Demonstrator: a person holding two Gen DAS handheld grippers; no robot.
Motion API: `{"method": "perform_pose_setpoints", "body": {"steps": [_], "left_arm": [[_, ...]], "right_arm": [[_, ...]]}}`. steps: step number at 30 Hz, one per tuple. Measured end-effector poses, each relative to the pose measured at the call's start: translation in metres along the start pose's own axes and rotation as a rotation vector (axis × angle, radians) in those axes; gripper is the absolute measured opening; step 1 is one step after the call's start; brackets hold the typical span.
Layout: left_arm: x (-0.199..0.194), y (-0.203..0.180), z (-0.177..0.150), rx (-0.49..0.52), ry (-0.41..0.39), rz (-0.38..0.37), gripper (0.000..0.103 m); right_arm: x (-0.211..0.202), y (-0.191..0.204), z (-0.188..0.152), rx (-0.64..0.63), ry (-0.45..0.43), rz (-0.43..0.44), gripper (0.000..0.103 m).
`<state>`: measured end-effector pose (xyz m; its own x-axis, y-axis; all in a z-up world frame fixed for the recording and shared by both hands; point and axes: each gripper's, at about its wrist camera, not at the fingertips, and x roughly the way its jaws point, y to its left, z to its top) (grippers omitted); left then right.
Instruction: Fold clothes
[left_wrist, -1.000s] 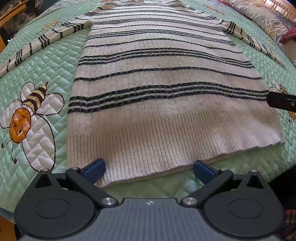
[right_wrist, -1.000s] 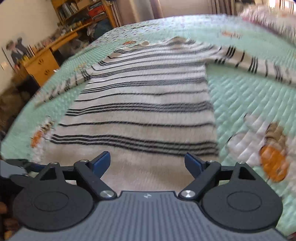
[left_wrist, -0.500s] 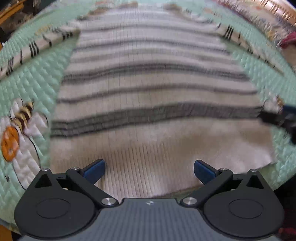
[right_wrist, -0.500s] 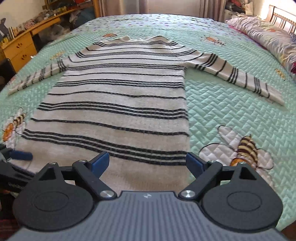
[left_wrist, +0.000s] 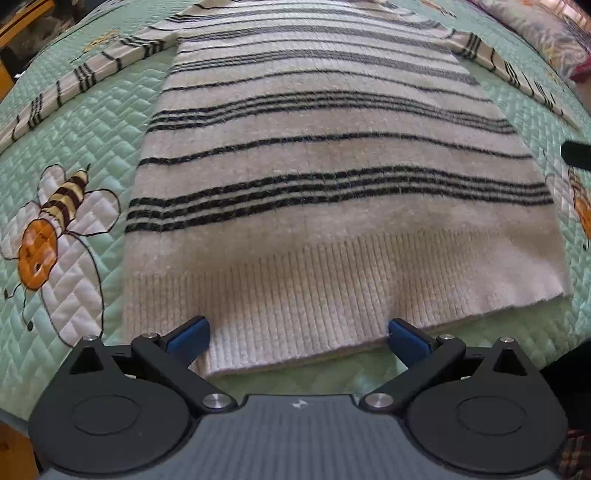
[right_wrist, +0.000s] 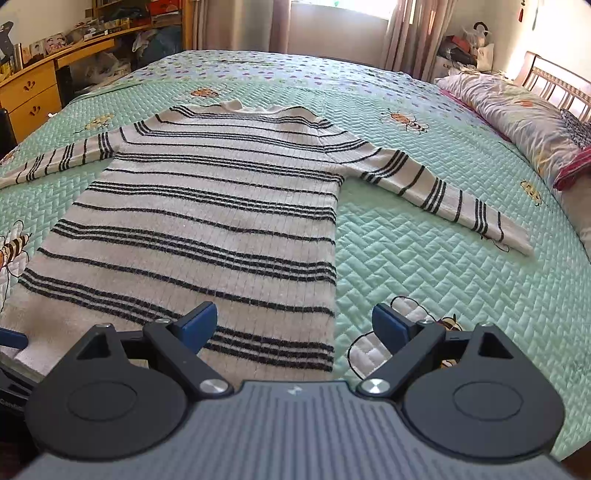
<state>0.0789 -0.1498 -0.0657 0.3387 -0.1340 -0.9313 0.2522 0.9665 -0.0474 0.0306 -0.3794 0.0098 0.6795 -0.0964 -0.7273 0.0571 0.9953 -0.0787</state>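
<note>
Item: striped sweater — cream knit with dark bands, spread flat and face up on the green quilted bedspread, collar at the far end, ribbed hem nearest you. Both sleeves lie out to the sides, well clear of the body. Judged purpose of the layout: a flat, open garment gives you clean edges to catch, so nothing looks folded yet.

Item: your left gripper — jaws wide apart, nothing between the pads. It tilts steeply down over the near hem, with the left blue pad above the ribbing and the right one at the hem's edge. No pad presses on the knit. Likely reason for the pose: it is set to take the hem.

Item: your right gripper — jaws spread about as wide as they go, empty. It sits higher and points less steeply, looking up the sweater's length. The left pad is over the lower striped body; the right pad is over the bedspread beside the bee motif, so the sweater's right side edge runs between them. Its dark tip shows at the right margin of the left view.

Surroundings: pillows along the right, a wooden desk far left.
</note>
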Motion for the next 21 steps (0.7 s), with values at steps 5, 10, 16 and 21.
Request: {"method": "perform_pose_setpoints", "body": {"steps": [5, 10, 16, 21], "left_arm": [[-0.022, -0.012, 0.012, 0.028, -0.083, -0.021, 0.102], [0.002, -0.026, 0.025, 0.052, -0.044, -0.045, 0.102], [0.018, -0.028, 0.012, 0.087, 0.004, -0.006, 0.102], [0.01, -0.008, 0.004, 0.031, 0.026, -0.012, 0.102]], "right_arm": [[0.001, 0.0, 0.0, -0.007, -0.001, -0.004, 0.091], [0.002, -0.002, -0.001, 0.01, 0.01, 0.015, 0.091], [0.002, -0.003, 0.001, 0.006, 0.015, 0.006, 0.091], [0.006, -0.002, 0.003, 0.004, 0.021, -0.001, 0.091]]}}
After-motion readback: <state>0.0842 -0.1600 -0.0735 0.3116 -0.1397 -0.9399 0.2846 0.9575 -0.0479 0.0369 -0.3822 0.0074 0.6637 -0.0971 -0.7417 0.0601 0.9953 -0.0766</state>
